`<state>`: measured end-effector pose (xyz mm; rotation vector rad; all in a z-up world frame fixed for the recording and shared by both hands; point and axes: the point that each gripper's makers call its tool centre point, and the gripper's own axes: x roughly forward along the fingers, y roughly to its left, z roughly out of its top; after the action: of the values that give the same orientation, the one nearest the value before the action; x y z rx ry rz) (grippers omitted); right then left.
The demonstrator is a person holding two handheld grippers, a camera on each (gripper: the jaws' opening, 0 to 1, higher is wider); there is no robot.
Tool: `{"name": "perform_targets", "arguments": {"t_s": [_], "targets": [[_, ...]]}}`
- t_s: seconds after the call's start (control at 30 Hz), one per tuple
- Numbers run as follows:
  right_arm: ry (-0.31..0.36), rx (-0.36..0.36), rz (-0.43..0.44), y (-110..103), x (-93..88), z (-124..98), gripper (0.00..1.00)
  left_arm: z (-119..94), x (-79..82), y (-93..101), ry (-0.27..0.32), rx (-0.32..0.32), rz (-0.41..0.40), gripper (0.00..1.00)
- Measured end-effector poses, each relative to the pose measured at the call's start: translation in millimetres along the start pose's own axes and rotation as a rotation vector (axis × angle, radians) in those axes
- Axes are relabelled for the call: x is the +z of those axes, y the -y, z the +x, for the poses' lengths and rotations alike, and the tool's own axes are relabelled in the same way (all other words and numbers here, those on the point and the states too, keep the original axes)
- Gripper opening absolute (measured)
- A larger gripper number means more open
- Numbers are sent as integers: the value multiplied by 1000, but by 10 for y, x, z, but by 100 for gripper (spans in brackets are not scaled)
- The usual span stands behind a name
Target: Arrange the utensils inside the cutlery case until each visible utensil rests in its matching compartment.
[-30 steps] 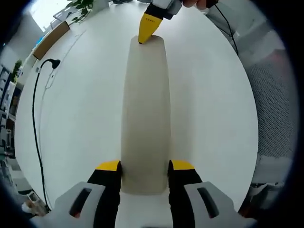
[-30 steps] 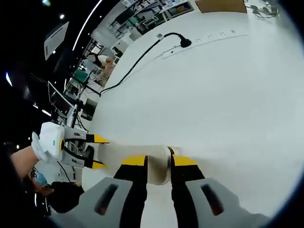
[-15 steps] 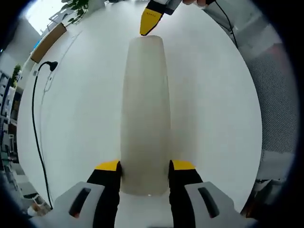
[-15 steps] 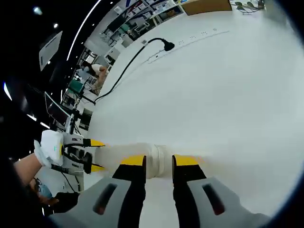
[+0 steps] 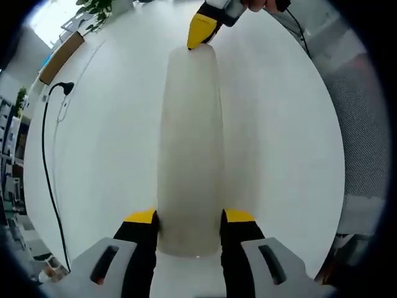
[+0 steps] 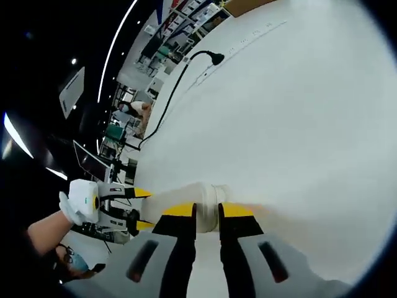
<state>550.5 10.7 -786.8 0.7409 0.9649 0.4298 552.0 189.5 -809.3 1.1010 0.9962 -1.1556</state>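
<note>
Cutlery case (image 5: 189, 143): a long, pale, closed case is held above the white table (image 5: 99, 155), one end in each gripper; no utensils can be seen, so the lid is judged not yet off.

Left gripper (image 5: 189, 217): its two yellow-tipped jaws are clamped on the sides of the case's near end, seen in the left gripper view.

Right gripper (image 6: 207, 211): its jaws are pressed close together on the other end of the case, at a raised ring or seam near that end. From the left gripper view its yellow tip (image 5: 200, 32) is seen touching the far end.

Step in hand: judged to be the opening of the case, the two ends being pulled or twisted apart.

How it is done well: the left grip is best kept firm and level while the right end is drawn straight along the case's length, without bending. The case should be kept low over the table, so that anything sliding out is caught and stays in sight.

Risk: a smooth rounded shell may slip between the jaws if the pull is jerked.

Surroundings: a black cable (image 5: 44, 143) lies across the table, well apart from the case.
</note>
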Motion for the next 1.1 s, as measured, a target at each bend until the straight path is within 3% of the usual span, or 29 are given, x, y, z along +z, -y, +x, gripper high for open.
{"name": "perform_targets", "arguments": {"t_s": [0.07,0.13,0.2,0.23,0.27,0.3,0.47,0.53,0.67,0.73,0.77,0.8,0.83,1.0,1.03,1.07,1.1], "targets": [[15,18,-50,-7,2,1,10,3,2,1,2,1,-4,40],[6,21,21,-22,-19,-2,9,5,3,0,9,-2,-7,40],[6,22,5,6,0,1,8,9,8,-1,15,-8,-2,40],[-10,-50,48,112,-20,-10,5,20,54,-2,30,-12,5,40],[-47,18,7,32,-129,-46,5,8,24,1,-5,-16,-7,40],[-38,-3,37,44,-95,-23,5,-3,36,2,-21,-19,6,40],[-16,1,-17,12,-29,-4,7,-20,20,-7,-16,-29,-5,40],[-35,-6,26,12,-43,4,9,-25,17,-7,-8,-26,-1,40],[-43,-22,-105,-7,-136,25,19,-21,14,1,-2,-22,-5,40],[-26,-10,-41,-11,-161,45,21,-15,12,2,0,-24,-6,40],[-18,-13,-54,9,-161,61,22,-14,11,3,1,-26,-7,40],[45,-19,-117,35,-48,90,22,-9,8,4,0,-28,-13,40],[3,-25,-87,13,-130,71,22,-9,6,3,1,-29,-14,40],[13,-36,-120,45,-108,92,19,10,7,18,-19,-43,-9,40],[-9,-70,-210,108,-184,34,18,12,3,22,-22,-45,-10,40],[20,-75,-150,88,-208,7,19,13,2,21,-23,-45,-13,40],[28,-63,-187,94,-159,30,18,14,1,21,-24,-44,-10,40]]}}
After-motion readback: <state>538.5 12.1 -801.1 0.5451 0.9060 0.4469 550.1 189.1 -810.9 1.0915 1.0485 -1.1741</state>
